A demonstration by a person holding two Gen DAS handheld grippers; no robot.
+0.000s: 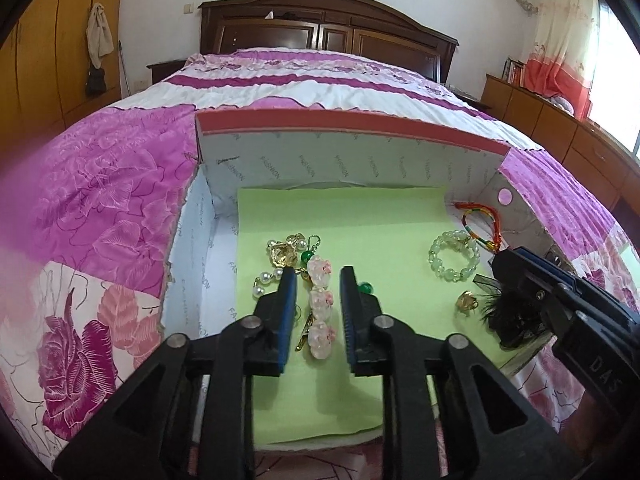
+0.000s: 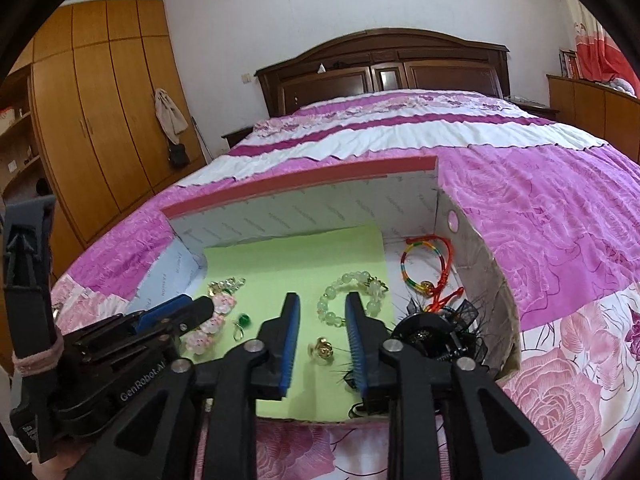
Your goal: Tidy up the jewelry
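An open box [image 1: 352, 120] [image 2: 296, 184] lined with green paper [image 1: 360, 216] lies on the bed. My left gripper [image 1: 319, 274] is open, its jaws on either side of a pink flower hair clip [image 1: 322, 300] [image 2: 212, 324]. Beside it lie gold and pearl earrings [image 1: 280, 258] and a green bead earring [image 2: 243, 320]. My right gripper [image 2: 322, 300] is open above a gold ring [image 2: 321, 347] [image 1: 467, 301], just before a pale green bead bracelet [image 2: 348, 298] [image 1: 454, 256]. A rainbow cord bracelet [image 2: 424, 264] [image 1: 480, 224] and a black feather hairpiece [image 2: 432, 332] [image 1: 508, 316] lie at the right.
The box sits on a pink and white floral bedspread [image 1: 100, 200] [image 2: 540, 240]. A dark wooden headboard [image 1: 328, 28] stands behind. Wooden wardrobes [image 2: 100, 120] line the left wall and a low cabinet [image 1: 560, 120] the right.
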